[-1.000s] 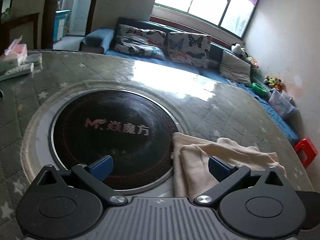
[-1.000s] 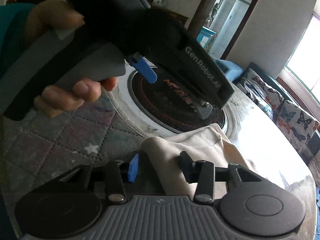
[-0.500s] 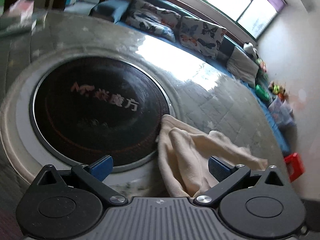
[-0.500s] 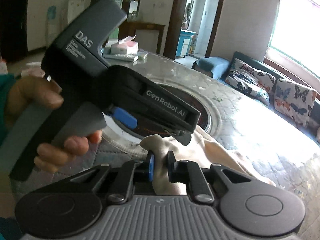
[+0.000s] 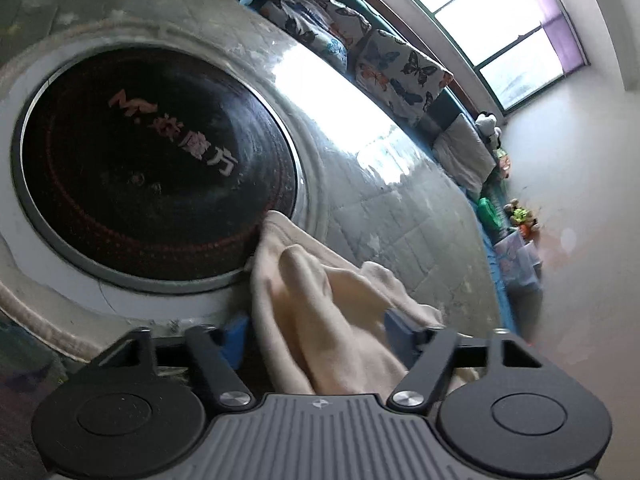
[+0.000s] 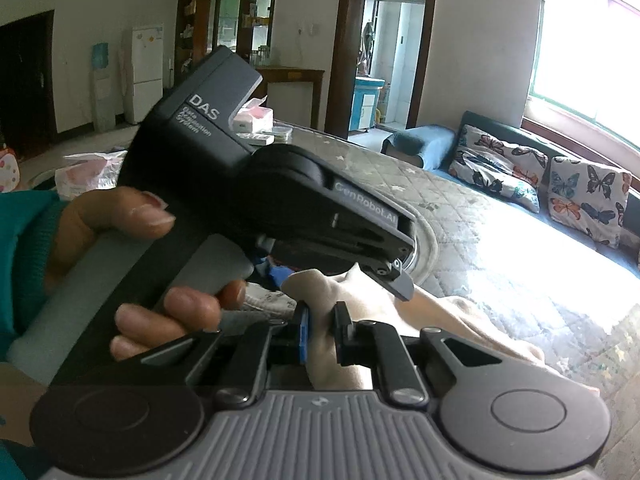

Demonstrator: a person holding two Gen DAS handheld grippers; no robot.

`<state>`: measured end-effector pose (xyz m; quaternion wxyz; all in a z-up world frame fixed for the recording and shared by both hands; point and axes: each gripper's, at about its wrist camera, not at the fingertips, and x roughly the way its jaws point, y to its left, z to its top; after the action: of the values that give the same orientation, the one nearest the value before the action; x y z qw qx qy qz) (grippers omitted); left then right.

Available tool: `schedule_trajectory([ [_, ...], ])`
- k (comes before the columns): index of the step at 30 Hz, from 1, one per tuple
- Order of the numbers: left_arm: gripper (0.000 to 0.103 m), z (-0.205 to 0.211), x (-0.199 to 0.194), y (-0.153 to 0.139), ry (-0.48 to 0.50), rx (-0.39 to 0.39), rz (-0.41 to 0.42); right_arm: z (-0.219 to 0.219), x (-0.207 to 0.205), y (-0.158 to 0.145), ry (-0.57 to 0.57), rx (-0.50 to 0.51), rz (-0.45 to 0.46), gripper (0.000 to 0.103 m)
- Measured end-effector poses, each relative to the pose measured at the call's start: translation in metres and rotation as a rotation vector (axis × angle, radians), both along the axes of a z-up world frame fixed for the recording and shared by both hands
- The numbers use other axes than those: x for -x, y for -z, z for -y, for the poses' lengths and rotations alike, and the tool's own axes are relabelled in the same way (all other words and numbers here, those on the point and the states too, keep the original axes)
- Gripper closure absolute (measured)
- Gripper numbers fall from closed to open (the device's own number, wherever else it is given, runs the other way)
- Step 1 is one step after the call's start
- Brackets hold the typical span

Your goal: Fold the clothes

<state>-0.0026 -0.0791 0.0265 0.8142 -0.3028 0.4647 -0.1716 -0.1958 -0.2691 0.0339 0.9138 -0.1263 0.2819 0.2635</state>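
Note:
A cream garment [image 5: 320, 312] lies bunched on the quilted round table, one corner over the rim of the black turntable [image 5: 152, 160]. My left gripper [image 5: 316, 338] is open, its blue pads on either side of the cloth, not pinching it. My right gripper [image 6: 322, 332] is shut on a raised fold of the same cream garment [image 6: 344, 320], lifted off the table. The left gripper's body and the hand holding it [image 6: 168, 272] fill the left of the right wrist view, just above the cloth.
The quilted table cover [image 5: 400, 208] runs to a curved edge on the right. A blue sofa with butterfly cushions [image 6: 552, 184] stands behind it under the window. Tissue boxes and a remote [image 6: 260, 124] lie at the table's far side.
My right gripper has closed on a cloth fold and lifted it. My left gripper has come down and forward over the garment, its jaws narrowing around the cloth.

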Motion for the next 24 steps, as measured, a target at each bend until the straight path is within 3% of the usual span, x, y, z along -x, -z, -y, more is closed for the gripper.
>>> schedule_trajectory([
  [1, 0.051, 0.0, 0.0, 0.001, 0.004, 0.004, -0.008, 0.0, 0.001, 0.001, 0.0, -0.001, 0.003, 0.092],
  [3, 0.075, 0.002, 0.001, 0.006, 0.019, 0.012, -0.023, 0.0, 0.002, 0.002, -0.003, -0.003, 0.006, 0.092],
  [4, 0.078, 0.002, 0.002, 0.006, 0.02, 0.005, -0.017, 0.001, 0.002, 0.002, -0.004, -0.003, 0.004, 0.092],
  [12, 0.081, 0.003, 0.007, 0.006, 0.031, -0.032, 0.02, 0.041, -0.003, -0.002, 0.08, -0.045, -0.013, 0.082],
  [20, 0.081, 0.01, 0.011, 0.004, 0.044, -0.069, 0.042, 0.136, -0.018, 0.012, 0.431, -0.066, -0.065, 0.08],
  [24, 0.08, 0.01, 0.011, 0.004, 0.048, -0.074, 0.046, 0.182, -0.026, 0.028, 0.565, -0.13, -0.116, 0.08],
])
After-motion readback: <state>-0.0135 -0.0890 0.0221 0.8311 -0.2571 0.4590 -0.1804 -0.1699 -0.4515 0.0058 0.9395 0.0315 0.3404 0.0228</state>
